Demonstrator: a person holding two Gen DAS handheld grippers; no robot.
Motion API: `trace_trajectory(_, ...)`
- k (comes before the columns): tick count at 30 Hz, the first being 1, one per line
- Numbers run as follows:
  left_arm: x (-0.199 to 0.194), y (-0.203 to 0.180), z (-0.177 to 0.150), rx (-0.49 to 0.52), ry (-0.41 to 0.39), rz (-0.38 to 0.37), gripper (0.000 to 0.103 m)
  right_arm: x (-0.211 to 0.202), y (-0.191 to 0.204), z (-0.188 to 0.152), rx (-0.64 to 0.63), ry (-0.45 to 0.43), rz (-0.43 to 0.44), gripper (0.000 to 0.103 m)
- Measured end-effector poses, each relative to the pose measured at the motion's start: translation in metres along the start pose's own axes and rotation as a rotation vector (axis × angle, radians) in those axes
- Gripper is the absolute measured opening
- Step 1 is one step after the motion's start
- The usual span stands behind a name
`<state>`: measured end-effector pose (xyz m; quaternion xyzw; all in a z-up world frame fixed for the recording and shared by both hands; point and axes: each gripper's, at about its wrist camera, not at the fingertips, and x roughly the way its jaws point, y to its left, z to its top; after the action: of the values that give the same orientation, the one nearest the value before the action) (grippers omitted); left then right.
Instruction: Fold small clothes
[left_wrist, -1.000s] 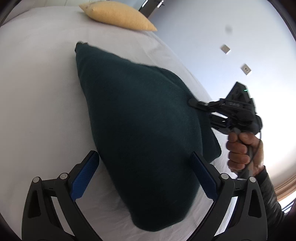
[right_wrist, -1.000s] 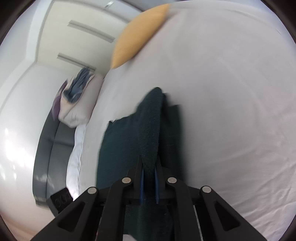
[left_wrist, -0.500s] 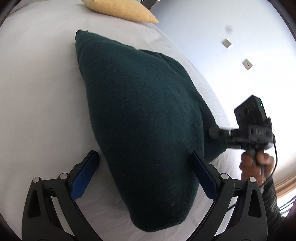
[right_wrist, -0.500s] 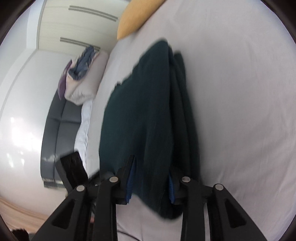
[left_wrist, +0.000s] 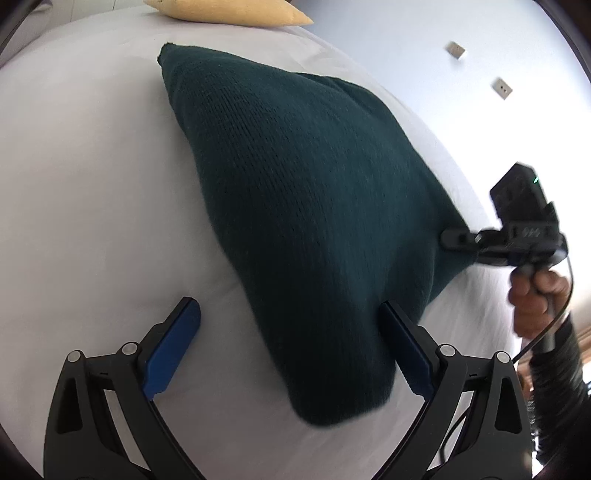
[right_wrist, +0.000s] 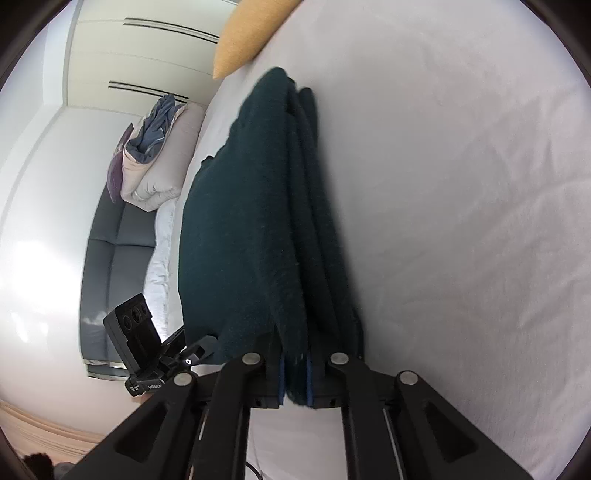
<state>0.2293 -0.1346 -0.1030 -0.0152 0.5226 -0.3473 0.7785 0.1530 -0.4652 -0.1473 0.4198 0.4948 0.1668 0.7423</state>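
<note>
1. The bed (left_wrist: 74, 192) is the largest thing: a white sheet, smooth with soft creases, fills most of both views.
2. The dark green knitted garment (left_wrist: 314, 206) lies folded on the sheet, a rough triangle with its narrow corner at the far side and its rounded bulk near the left gripper. In the right wrist view it shows as several stacked layers (right_wrist: 258, 221) running away from the camera.
3. The left gripper (left_wrist: 291, 350) stands wide open. Its right blue pad touches or is just beside the garment's near edge, its left blue pad rests over bare sheet, and the garment's near end lies between them, not squeezed.
4. The right gripper (right_wrist: 295, 380) has just been closing, and its blue pads are clamped on a thick fold of the garment's edge. From the left wrist view it (left_wrist: 452, 238) meets the garment's right-hand corner, held by a hand (left_wrist: 535, 302) in a dark sleeve.
5. A yellow pillow (left_wrist: 229, 11) with a grainy weave lies at the far end of the bed.
6. A small label on the left gripper's body shows in the right wrist view (too small to read).
</note>
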Motion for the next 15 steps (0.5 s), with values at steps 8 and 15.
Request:
trace_trajectory(8,-0.057,0.000,0.008,-0.010,-0.179,-0.001,0.098,-0.027,0.056,-0.007,-0.114,-0.113,-0.041,0.018)
trace_trajectory(15,-0.037,-0.029,0.048,0.073,-0.201,0.039,0.096,-0.010,0.043,-0.008,-0.088,-0.106,-0.176,0.018)
